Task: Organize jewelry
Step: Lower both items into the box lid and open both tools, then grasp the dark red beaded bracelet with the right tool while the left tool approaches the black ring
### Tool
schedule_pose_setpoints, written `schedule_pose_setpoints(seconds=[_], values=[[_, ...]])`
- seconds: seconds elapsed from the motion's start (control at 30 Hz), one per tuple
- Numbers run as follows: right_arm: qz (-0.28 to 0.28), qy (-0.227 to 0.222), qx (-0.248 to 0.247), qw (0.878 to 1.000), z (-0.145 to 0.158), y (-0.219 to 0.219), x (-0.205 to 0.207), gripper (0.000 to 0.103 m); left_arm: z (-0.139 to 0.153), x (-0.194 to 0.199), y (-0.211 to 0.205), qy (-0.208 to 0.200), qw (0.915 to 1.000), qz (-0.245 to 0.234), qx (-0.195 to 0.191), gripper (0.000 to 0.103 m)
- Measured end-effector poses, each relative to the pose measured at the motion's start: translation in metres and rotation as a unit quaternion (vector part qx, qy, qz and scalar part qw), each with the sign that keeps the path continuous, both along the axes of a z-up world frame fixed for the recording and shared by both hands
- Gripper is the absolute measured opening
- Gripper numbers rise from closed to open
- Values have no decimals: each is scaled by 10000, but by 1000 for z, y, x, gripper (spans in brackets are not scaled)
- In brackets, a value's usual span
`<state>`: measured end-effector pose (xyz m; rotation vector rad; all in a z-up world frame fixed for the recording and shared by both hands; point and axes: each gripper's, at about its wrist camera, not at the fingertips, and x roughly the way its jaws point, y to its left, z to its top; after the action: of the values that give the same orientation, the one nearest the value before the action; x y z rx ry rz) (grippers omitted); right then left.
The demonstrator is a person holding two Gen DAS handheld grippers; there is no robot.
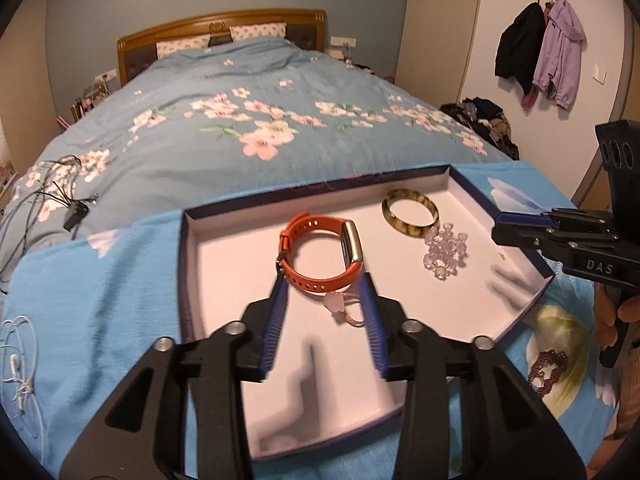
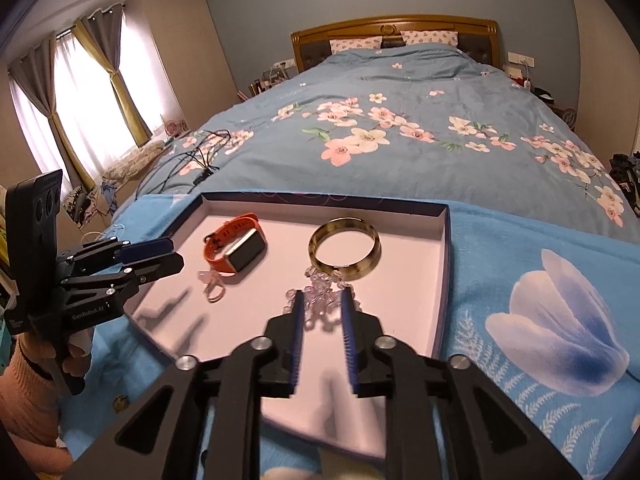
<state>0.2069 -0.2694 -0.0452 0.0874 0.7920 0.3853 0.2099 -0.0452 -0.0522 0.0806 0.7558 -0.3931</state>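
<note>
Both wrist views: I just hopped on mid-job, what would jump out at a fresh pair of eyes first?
The shallow white-lined tray on the blue blanket at the foot of the bed draws the eye. In it lie an orange smartwatch toward its left, a tortoiseshell bangle toward its right, and a clear bead bracelet touching the bangle's near edge. The left gripper and right gripper both hover over it, jaws open.

Both grippers' fingers spread apart.
</note>
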Motion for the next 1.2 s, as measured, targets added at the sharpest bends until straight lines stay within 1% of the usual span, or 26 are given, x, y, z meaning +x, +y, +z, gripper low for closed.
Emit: schedule_pose_setpoints(seconds=[0.03,0.1,0.27,0.37,0.47,0.57,0.7,0.8,0.93,1.0,1.13,1.2], values=[[16,-47,30,10000,3,-1,-5,22,5,-6,2,-91,10000,6,-10,46],[42,-154,62,9999,9,-3,-15,29,14,-20,7,-257,9997,15,7,47],[133,-412,-19,9991,22,-10,-47,31,33,-57,23,-551,9983,-51,-163,54],[164,-454,-113,9988,25,-15,-64,31,38,-78,30,-706,9974,-27,-131,56],[175,-436,-155,9988,23,-18,-80,31,36,-96,37,-752,9971,14,-114,56],[155,-371,-268,9988,15,-17,-93,31,30,-110,44,-650,9976,-1,-233,56],[221,-204,-382,9988,1,-11,-107,31,19,-126,44,-576,9982,-102,-105,56],[219,-52,-453,9987,-11,-10,-113,31,12,-138,40,-513,9983,-273,-71,56],[172,114,-476,9987,-23,-11,-120,31,4,-152,22,-438,9968,-665,40,56],[117,172,-524,9984,-28,-13,-123,31,1,-155,8,-449,9950,-879,115,56],[70,273,-484,9984,-33,-15,-127,31,-3,-157,-18,-418,9904,-1306,147,56],[66,298,-475,9984,-35,-17,-128,31,-6,-155,-33,-345,9878,-1506,193,56]])
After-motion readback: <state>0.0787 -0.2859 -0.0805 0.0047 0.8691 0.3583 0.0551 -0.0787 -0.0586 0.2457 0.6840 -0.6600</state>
